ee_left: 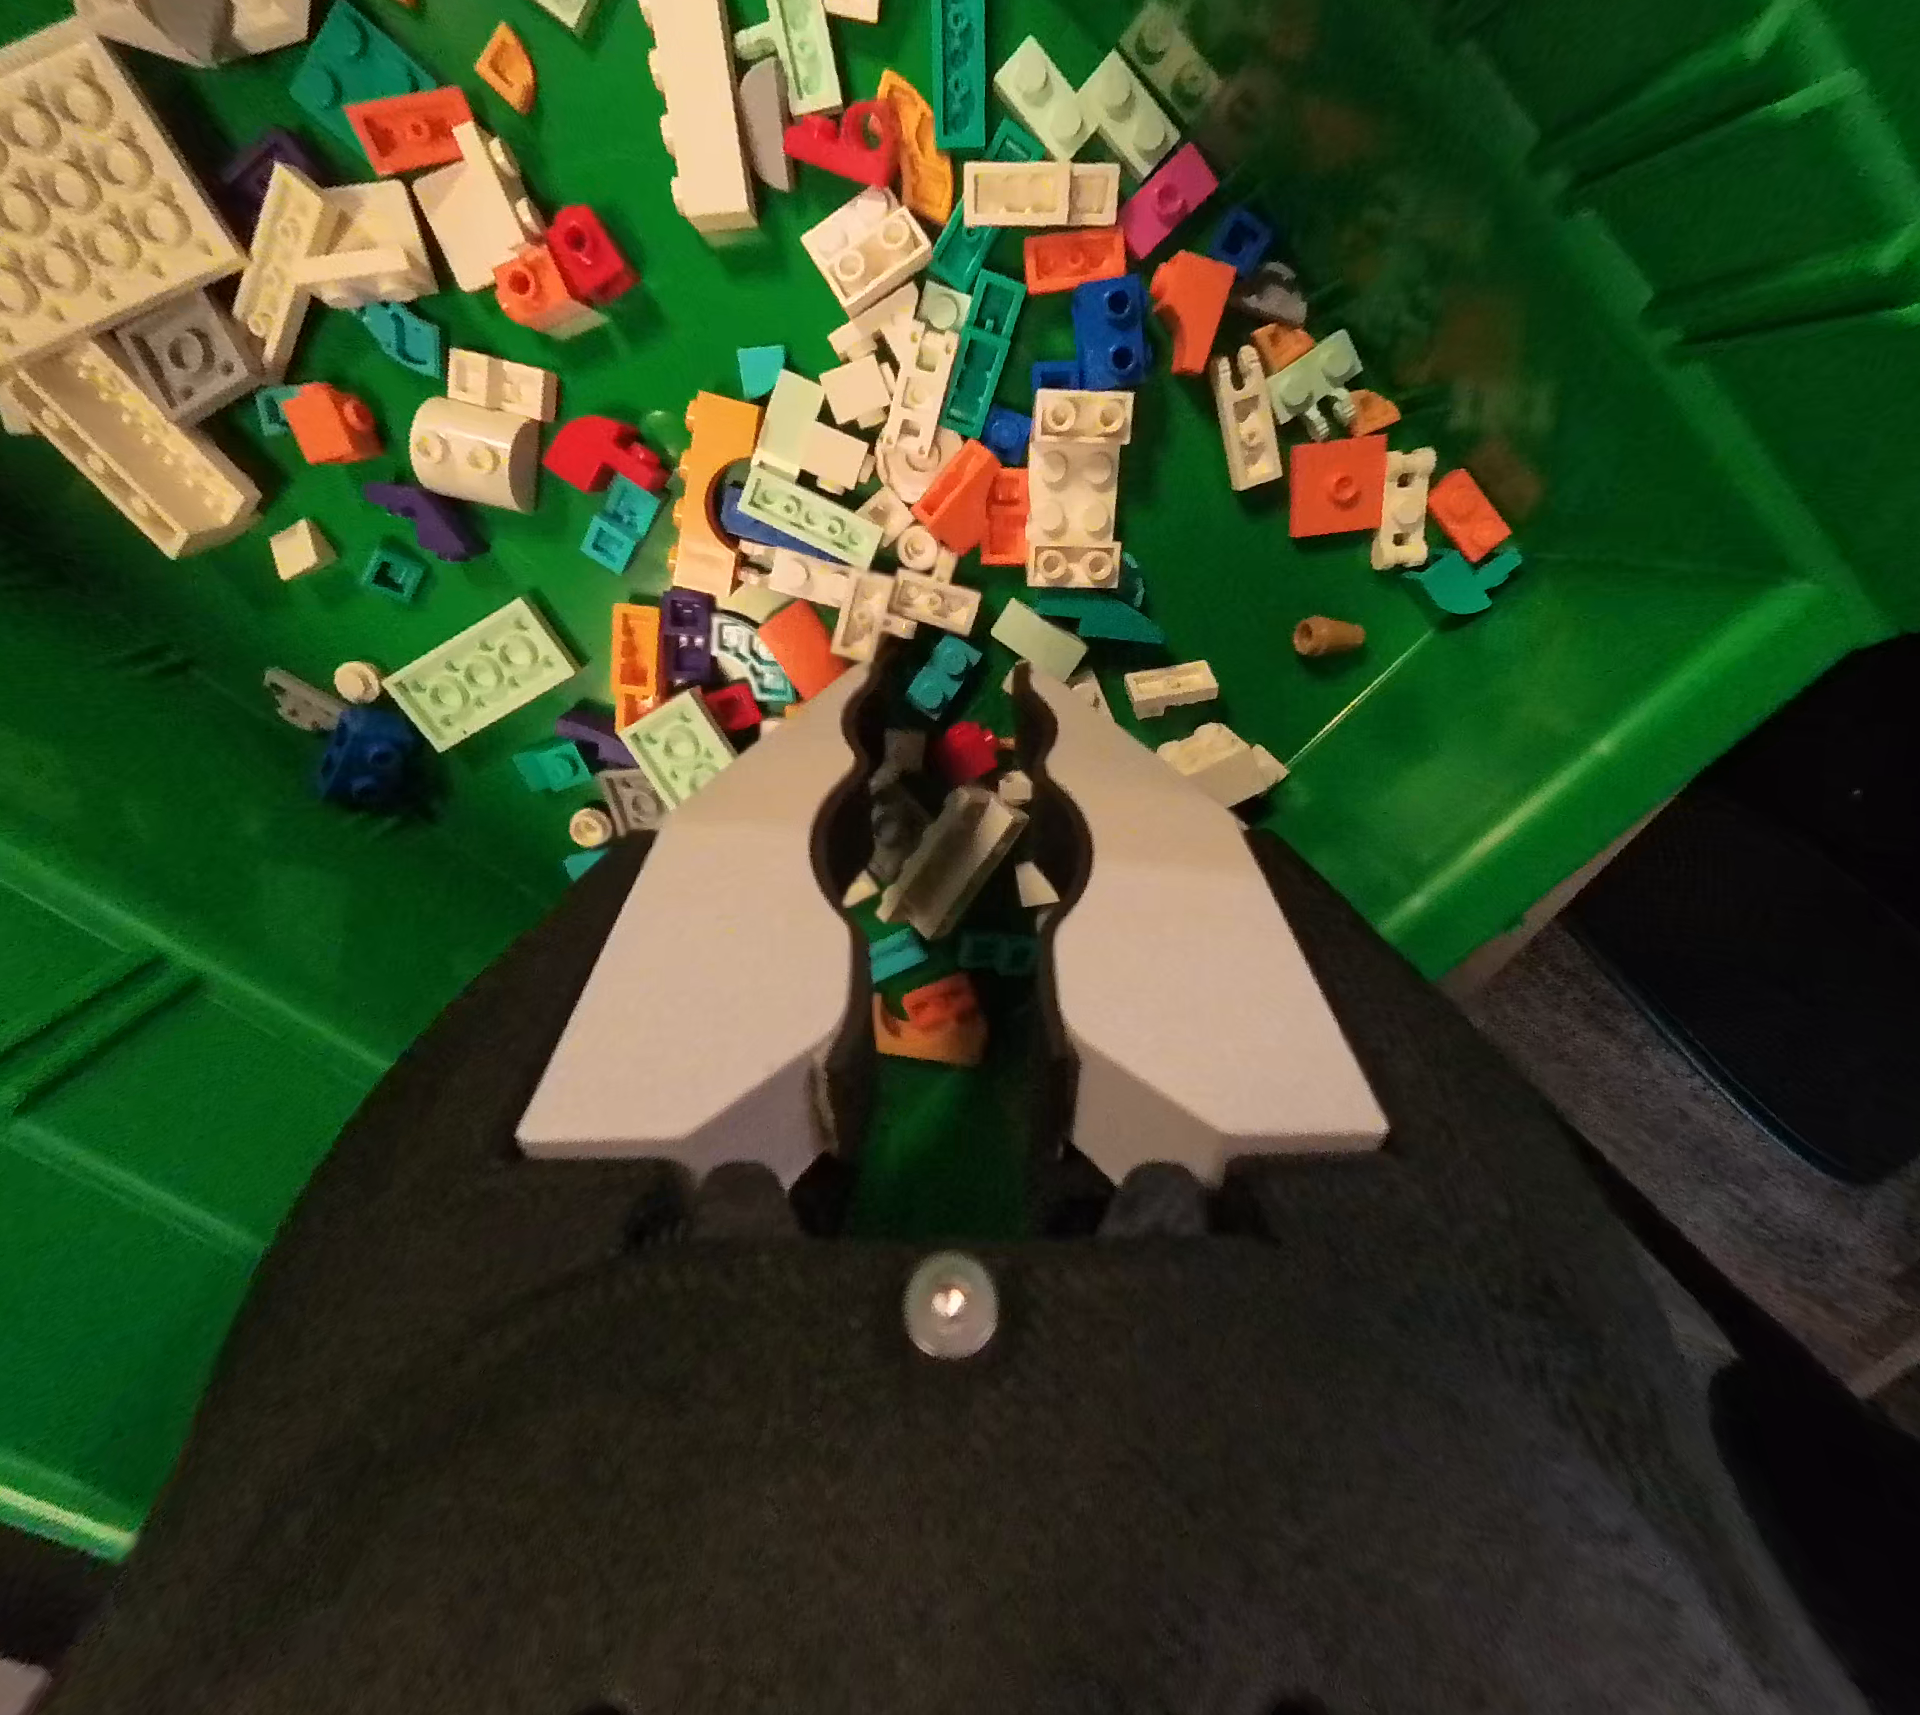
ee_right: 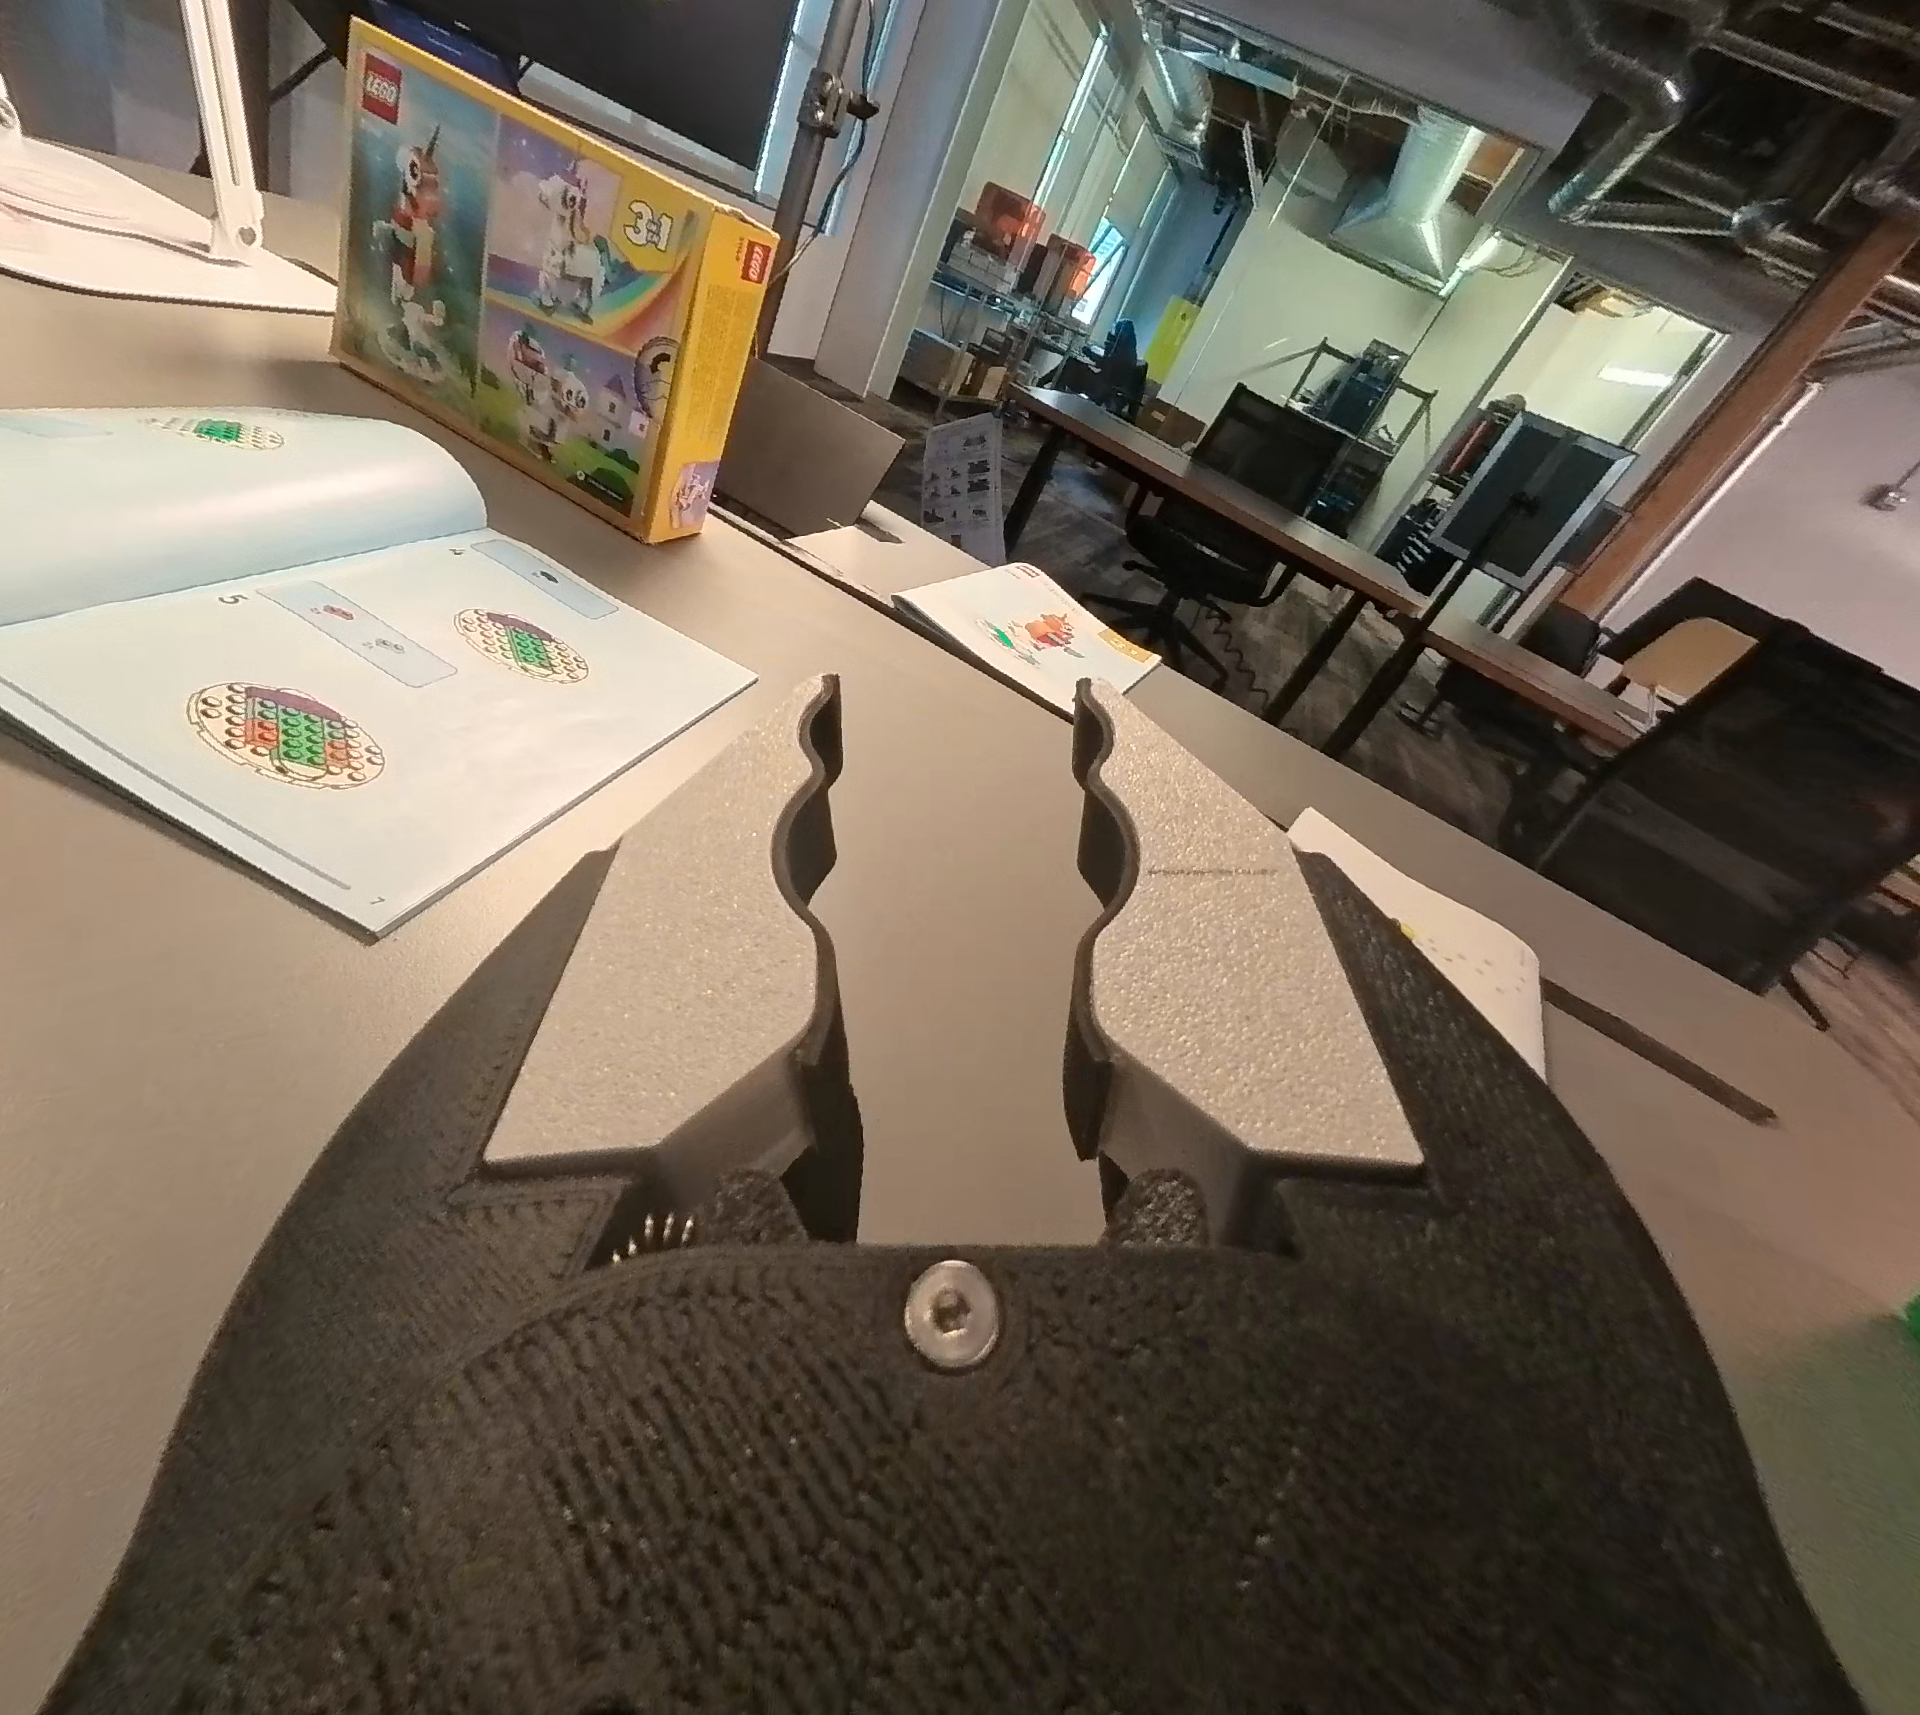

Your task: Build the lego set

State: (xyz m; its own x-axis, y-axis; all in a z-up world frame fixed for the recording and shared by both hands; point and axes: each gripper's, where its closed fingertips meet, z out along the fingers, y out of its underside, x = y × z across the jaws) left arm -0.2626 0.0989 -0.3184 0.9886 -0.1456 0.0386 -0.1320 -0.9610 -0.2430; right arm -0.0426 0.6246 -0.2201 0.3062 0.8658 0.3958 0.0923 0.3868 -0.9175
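Jaws of the left gripper [ee_left: 948,689] stand slightly apart over a green tray [ee_left: 1621,761] of loose lego pieces [ee_left: 914,460]. A pale translucent brick [ee_left: 961,855] lies tilted in the gap between the jaws, in the rounded hollow of their inner faces; whether the jaws pinch it or it simply lies on the tray floor below cannot be told. Small red, teal and orange pieces show in the same gap, nearer and farther than that brick. Most pieces are heaped just beyond the fingertips and spread far and left, with large white plates [ee_left: 94,200] at the far left. The tray's raised wall runs close on the right and near-right; bare green floor lies on the near left.

Jaws of the right gripper [ee_right: 954,699] stand well apart and hold nothing, hovering over a grey desk [ee_right: 156,1042]. An open instruction booklet [ee_right: 343,678] lies left of the jaws, apart from them. The yellow lego box [ee_right: 551,335] stands upright beyond it. A second booklet [ee_right: 1029,637] lies just past the fingertips at the desk's far edge. White paper [ee_right: 1475,959] lies to the right. Bare desk lies between and below the jaws.
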